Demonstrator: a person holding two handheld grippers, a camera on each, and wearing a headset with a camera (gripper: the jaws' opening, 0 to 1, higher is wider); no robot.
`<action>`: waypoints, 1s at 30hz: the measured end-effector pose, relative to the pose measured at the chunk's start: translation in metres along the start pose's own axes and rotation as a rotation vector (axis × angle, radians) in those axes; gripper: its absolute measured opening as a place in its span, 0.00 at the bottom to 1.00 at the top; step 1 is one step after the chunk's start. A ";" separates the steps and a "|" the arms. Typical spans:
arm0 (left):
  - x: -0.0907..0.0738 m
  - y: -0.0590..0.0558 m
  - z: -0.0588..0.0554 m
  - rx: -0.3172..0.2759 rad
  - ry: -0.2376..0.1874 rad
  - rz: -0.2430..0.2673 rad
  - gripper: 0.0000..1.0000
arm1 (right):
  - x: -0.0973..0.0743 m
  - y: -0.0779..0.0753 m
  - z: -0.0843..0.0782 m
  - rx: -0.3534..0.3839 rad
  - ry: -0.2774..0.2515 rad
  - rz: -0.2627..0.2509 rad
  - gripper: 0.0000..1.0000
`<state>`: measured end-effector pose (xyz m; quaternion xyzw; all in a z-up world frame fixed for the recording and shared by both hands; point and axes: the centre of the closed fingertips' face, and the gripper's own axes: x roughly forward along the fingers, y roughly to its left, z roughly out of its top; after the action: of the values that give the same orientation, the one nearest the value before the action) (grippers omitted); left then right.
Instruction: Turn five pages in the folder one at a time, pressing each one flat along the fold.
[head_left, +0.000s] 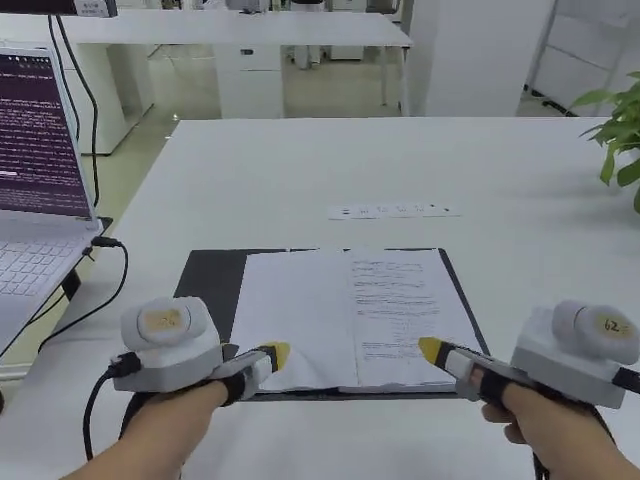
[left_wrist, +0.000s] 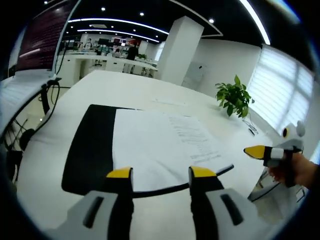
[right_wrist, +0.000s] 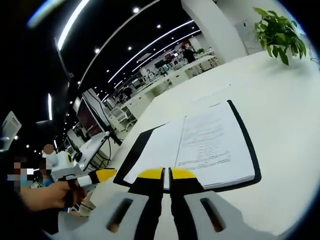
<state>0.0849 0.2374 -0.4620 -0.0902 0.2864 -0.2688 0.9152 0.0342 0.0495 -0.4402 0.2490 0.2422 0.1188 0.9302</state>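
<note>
A black folder (head_left: 208, 283) lies open on the white table, with a blank left page (head_left: 295, 310) and a printed right page (head_left: 400, 310). The fold runs down the middle (head_left: 350, 320). My left gripper (head_left: 277, 355) hovers over the folder's near left corner with its yellow-tipped jaws open and nothing between them; its own view shows the folder (left_wrist: 90, 145) just beyond the jaws (left_wrist: 161, 173). My right gripper (head_left: 432, 350) sits at the near edge of the printed page, jaws shut with nothing held (right_wrist: 166, 173). The printed page (right_wrist: 215, 140) lies ahead of it.
An open laptop (head_left: 35, 190) with a dark screen of text stands at the left, its black cable (head_left: 110, 290) trailing toward the folder. A white strip of sockets (head_left: 395, 211) lies beyond the folder. A green plant (head_left: 620, 130) stands at the right edge.
</note>
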 end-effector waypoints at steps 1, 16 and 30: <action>-0.003 0.000 0.001 0.037 -0.006 0.006 0.47 | -0.001 -0.001 0.001 -0.004 0.005 -0.002 0.07; -0.041 -0.011 0.000 0.127 -0.024 0.014 0.80 | -0.033 -0.034 0.010 -0.257 -0.021 -0.113 0.60; -0.059 -0.012 -0.008 0.190 -0.010 -0.013 0.99 | -0.052 -0.009 0.015 -0.421 -0.067 -0.062 1.00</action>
<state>0.0342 0.2588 -0.4364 -0.0063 0.2547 -0.3002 0.9192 -0.0017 0.0183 -0.4131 0.0456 0.1887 0.1297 0.9724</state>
